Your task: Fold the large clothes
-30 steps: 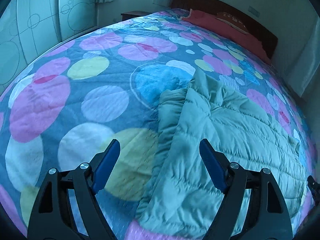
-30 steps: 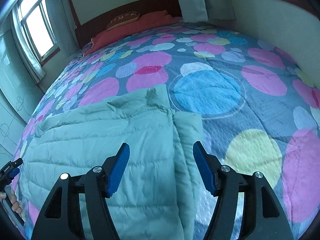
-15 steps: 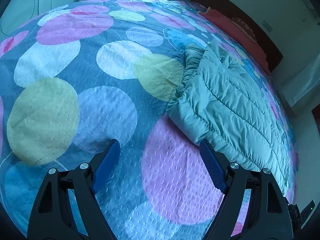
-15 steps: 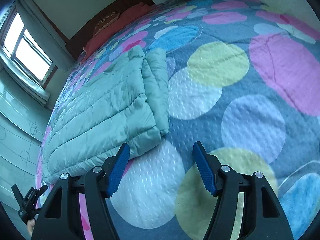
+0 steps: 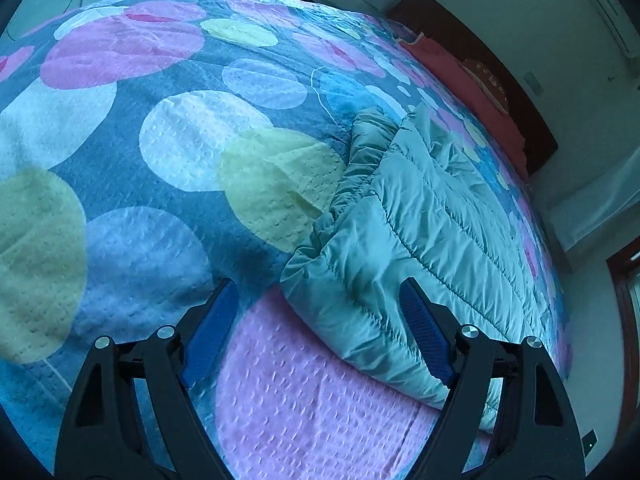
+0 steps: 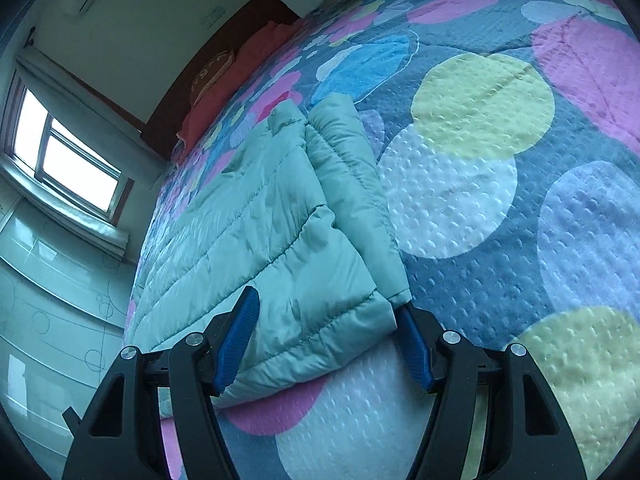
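Wardrobe panels [image 6: 48, 300]: pale, with drawn circles, far left in the right wrist view, beyond the bed's edge.
Window [image 6: 60, 160]: bright, above those panels, curtain hanging beside it.
Bedspread [image 5: 132, 216]: blue with large pink, yellow and white discs, dimpled weave, covering the whole bed; broad bare stretch left of the jacket in the left wrist view, another to its right in the right wrist view.
Headboard [image 5: 492, 76]: dark wood at the far end, red pillows [image 5: 452, 64] lying along it.
Jacket [image 5: 420, 232]: pale green quilted puffer, folded, lying flat on the bedspread, long axis running from near to far; a sleeve or side panel doubled along one long edge, puckered where it meets the spread.
Near hem: thick folded corner [image 6: 360, 316] reaching between the right tongs; nothing lying on top of the garment.
Open room: bare spread all round the near corners, pink disc just in front of the left tool.
Left gripper [image 5: 316, 324]: low over the spread, aimed at the jacket's near left corner, blue pads [image 5: 208, 336] wide apart, right pad over the hem; contact unclear.
Right gripper [image 6: 332, 340]: tilted, low at the near right corner, tongs spread apart with the hem corner lying between them, not clamped.
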